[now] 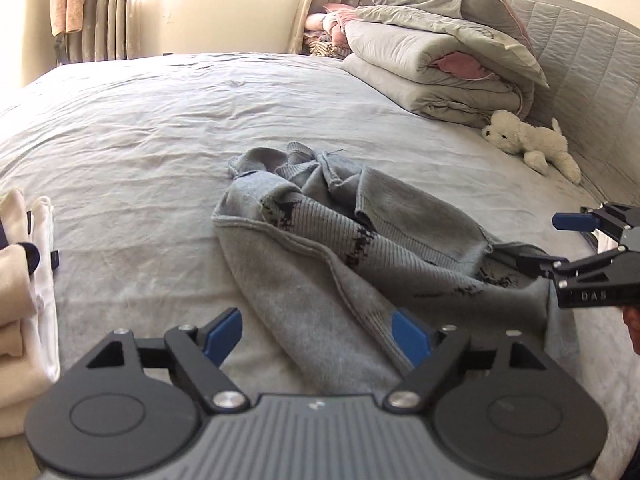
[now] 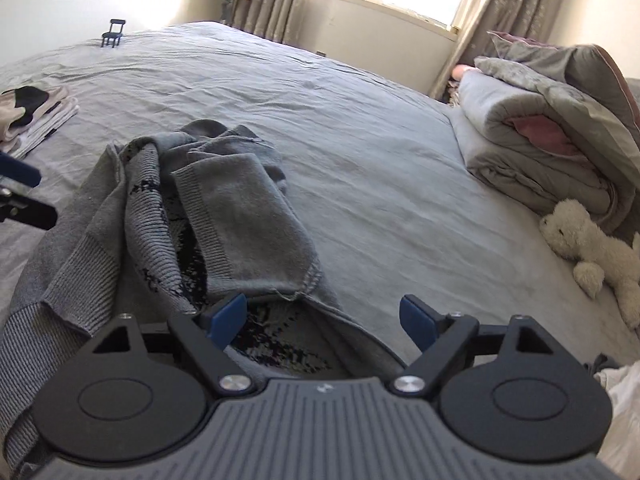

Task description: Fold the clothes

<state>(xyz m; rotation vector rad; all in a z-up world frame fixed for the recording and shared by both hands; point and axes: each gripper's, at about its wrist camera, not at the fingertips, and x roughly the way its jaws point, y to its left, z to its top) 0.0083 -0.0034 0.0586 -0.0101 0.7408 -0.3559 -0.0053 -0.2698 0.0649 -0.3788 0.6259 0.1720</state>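
Note:
A grey knit sweater with a dark pattern lies crumpled on the bed. It also shows in the right wrist view. My left gripper is open, low over the sweater's near edge, holding nothing. My right gripper is open over the sweater's patterned near end, holding nothing. The right gripper also shows in the left wrist view at the sweater's right end. A piece of the left gripper shows at the left edge of the right wrist view, too little to place its fingertips.
The bed sheet is grey and wrinkled. A stack of folded pale clothes lies at the left. Folded duvets and a white plush dog lie at the right by the headboard. A small black stand sits far off.

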